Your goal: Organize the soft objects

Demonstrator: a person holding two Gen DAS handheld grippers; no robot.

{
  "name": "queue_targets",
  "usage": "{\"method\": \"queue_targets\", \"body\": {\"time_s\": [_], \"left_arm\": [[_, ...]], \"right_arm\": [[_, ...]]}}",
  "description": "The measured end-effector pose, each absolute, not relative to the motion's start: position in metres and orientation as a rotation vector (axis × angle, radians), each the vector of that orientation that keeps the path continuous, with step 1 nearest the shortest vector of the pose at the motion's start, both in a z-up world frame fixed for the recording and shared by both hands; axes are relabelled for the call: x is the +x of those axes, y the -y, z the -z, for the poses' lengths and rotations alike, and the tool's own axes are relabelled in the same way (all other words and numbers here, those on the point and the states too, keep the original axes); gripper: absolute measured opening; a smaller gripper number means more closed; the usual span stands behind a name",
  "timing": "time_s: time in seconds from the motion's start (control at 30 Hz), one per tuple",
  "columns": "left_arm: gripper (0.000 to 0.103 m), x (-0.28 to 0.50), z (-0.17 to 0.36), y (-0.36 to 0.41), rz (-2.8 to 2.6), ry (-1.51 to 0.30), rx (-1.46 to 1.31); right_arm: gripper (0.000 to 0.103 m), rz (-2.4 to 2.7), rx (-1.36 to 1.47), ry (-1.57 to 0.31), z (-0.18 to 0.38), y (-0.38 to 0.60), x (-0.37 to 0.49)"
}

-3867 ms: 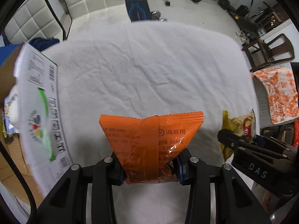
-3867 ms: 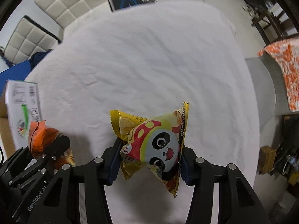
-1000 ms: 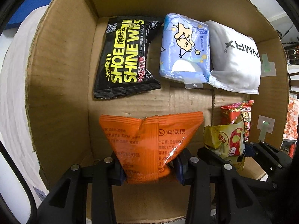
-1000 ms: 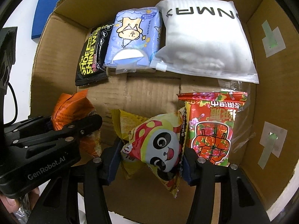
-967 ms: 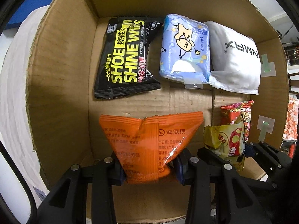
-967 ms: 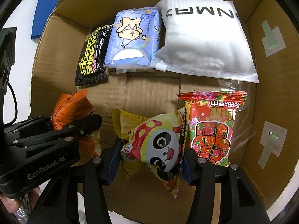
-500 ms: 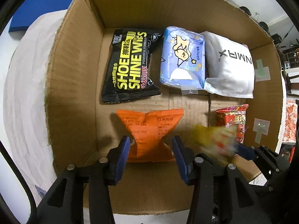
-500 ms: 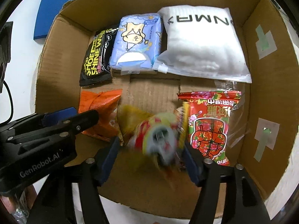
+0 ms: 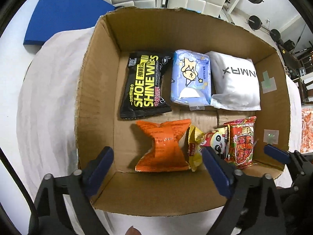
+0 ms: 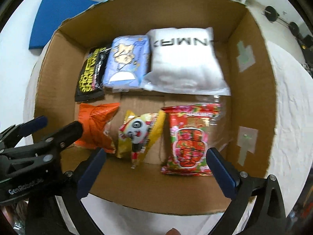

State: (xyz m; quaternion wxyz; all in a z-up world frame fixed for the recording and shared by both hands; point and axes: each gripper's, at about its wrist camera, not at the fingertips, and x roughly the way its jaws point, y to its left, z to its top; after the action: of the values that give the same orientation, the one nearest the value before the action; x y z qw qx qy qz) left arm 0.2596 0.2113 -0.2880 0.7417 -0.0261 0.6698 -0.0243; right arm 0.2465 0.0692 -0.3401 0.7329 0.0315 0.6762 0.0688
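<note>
An orange snack bag lies on the floor of the cardboard box, in the front row. A yellow panda snack bag lies right of it, also seen in the left wrist view. My left gripper is open and empty above the box's near wall. My right gripper is open and empty above the same wall. The orange bag also shows in the right wrist view.
The box also holds a red snack bag, a black shoe-wipes pack, a blue tissue pack and a white pouch. The box sits on a white cloth. A blue mat lies behind.
Both grippers carried their bags over the box, then opened and dropped them onto the box floor. Both have since pulled back and up, with jaws wide apart.
</note>
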Motion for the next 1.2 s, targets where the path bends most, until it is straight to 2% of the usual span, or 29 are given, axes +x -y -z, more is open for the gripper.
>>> {"method": "queue_targets", "body": {"time_s": [0.07, 0.53, 0.77, 1.2], "left_arm": [[0.102, 0.258, 0.286, -0.211, 0.046, -1.459, -0.061], [0.103, 0.254, 0.277, -0.206, 0.015, -1.402, -0.043], [0.103, 0.243, 0.249, -0.193, 0.015, -1.357, -0.034], [0.103, 0.165, 0.115, -0.166, -0.035, -1.134, -0.031]], "right_arm": [[0.103, -0.128, 0.069, -1.475, 0.336, -0.063, 0.245], [0.103, -0.062, 0.075, -1.456, 0.31, -0.023, 0.24], [0.103, -0.064, 0.073, -1.419, 0.288, -0.017, 0.23], [0.103, -0.099, 0.103, -1.23, 0.14, 0.028, 0.148]]}}
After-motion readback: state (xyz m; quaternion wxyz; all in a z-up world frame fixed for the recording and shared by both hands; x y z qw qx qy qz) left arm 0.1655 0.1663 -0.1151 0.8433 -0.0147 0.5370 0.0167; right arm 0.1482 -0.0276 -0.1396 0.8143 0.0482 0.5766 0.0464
